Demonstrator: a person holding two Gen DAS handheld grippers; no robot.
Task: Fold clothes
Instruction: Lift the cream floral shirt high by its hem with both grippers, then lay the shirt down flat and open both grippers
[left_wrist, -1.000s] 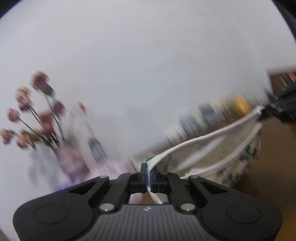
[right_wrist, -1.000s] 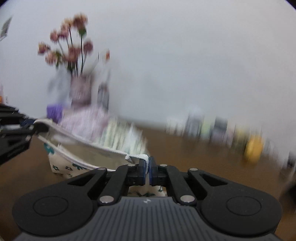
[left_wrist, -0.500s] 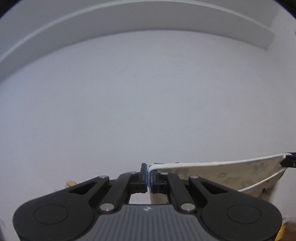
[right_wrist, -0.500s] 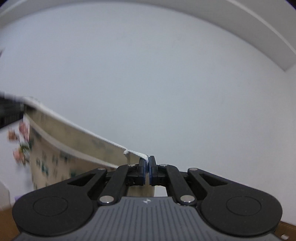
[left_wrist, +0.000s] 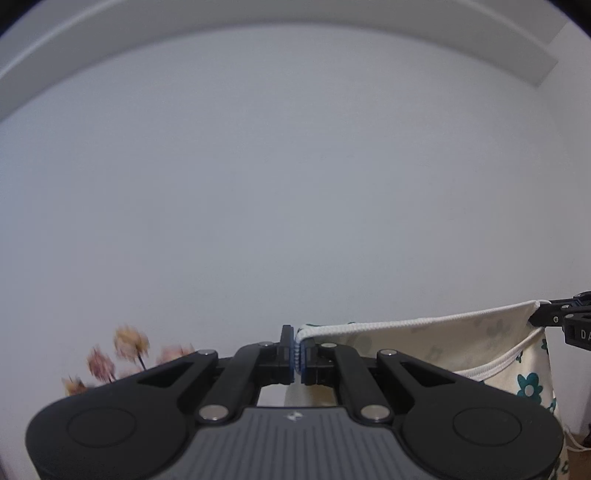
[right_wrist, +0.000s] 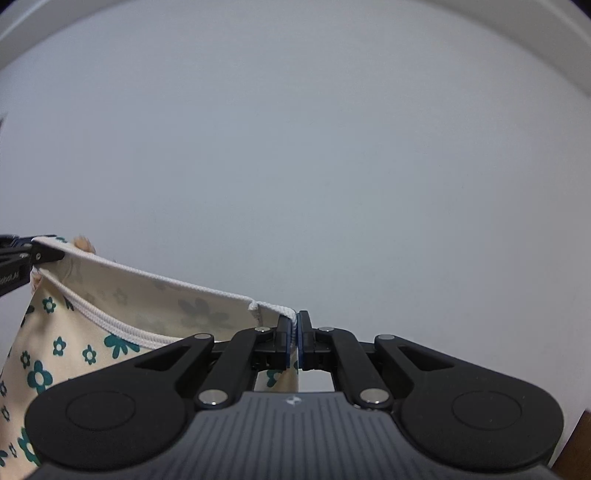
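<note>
- The left tool (left_wrist: 297, 354) is pinched tight on one end of the white ribbed edge of a cream garment (left_wrist: 461, 343) printed with teal flowers.
- The right tool (right_wrist: 294, 339) is clamped on the other end of that same edge; each tool's tip shows at the border of the other's view.
- The garment (right_wrist: 74, 332) is held up in the air between the two tools, its top edge stretched nearly straight and the rest hanging below.
- Behind it is a plain white wall (left_wrist: 295, 184).
- Blurred pink flowers (left_wrist: 125, 350) show low in the left view.
</note>
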